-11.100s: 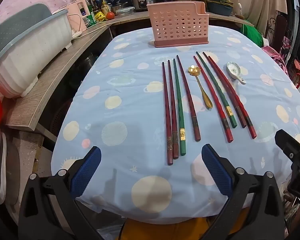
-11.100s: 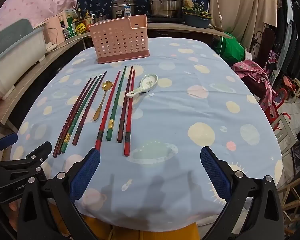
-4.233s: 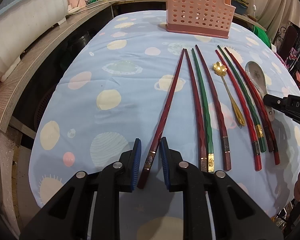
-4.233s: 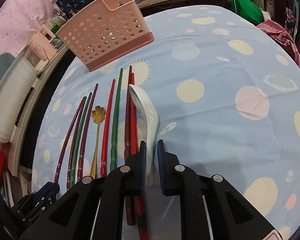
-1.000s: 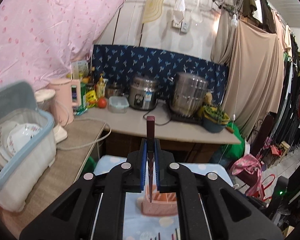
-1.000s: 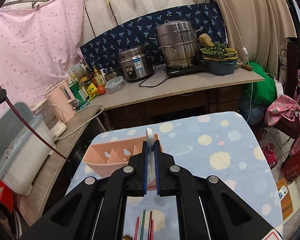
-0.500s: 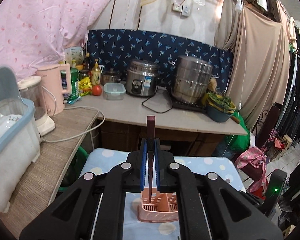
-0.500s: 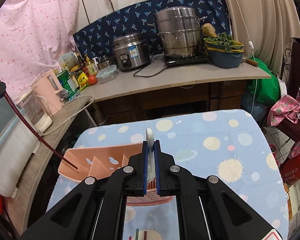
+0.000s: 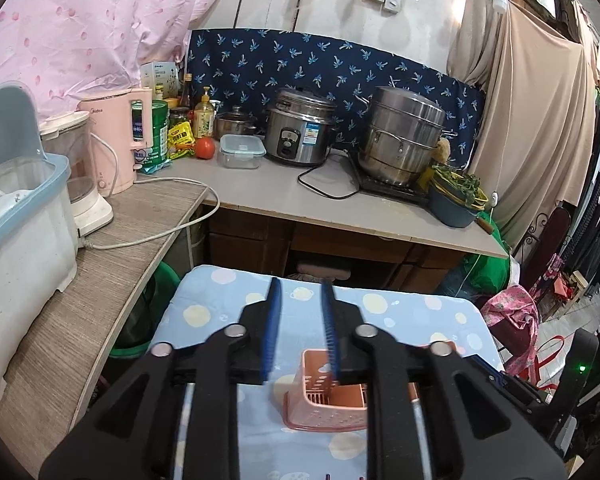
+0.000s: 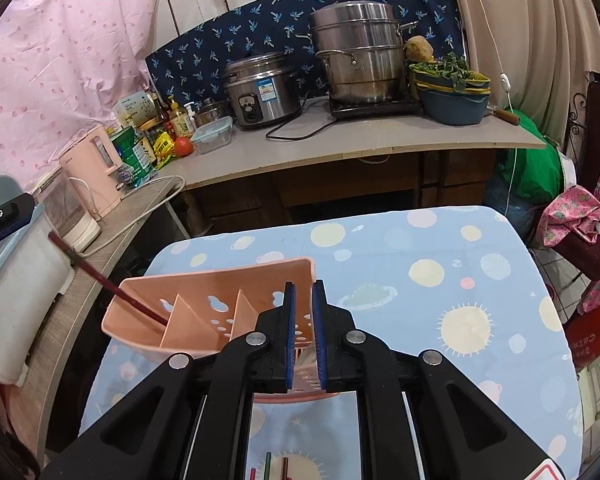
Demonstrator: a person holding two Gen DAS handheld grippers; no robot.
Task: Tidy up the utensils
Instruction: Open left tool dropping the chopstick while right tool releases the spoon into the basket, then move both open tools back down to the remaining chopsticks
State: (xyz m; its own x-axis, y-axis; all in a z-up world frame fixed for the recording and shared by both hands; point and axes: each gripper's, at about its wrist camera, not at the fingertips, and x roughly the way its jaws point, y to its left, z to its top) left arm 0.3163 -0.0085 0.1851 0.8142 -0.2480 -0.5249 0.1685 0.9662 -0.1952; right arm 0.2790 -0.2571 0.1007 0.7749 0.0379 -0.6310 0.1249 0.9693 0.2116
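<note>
Left gripper (image 9: pixel 300 330): its jaws have just been opening. They stand a little apart with nothing between them. It hangs above the pink basket.
Dark red chopstick (image 10: pixel 104 280): it leans in the far-left slot of the basket, top end pointing up and left.
Pink basket (image 10: pixel 216 280): it sits on the blue spotted tablecloth (image 10: pixel 440 280), with thin walls splitting it into slots.
Right gripper (image 10: pixel 303 320): its jaws show a thin gap. It hangs over the right end of the basket.
White spoon (image 10: pixel 308 357): a pale bit shows low between the pads, inside the basket. It is too blurry to tell if the pads touch it.
Chopstick tips (image 10: pixel 268 465): they peek out at the bottom edge on the cloth.
</note>
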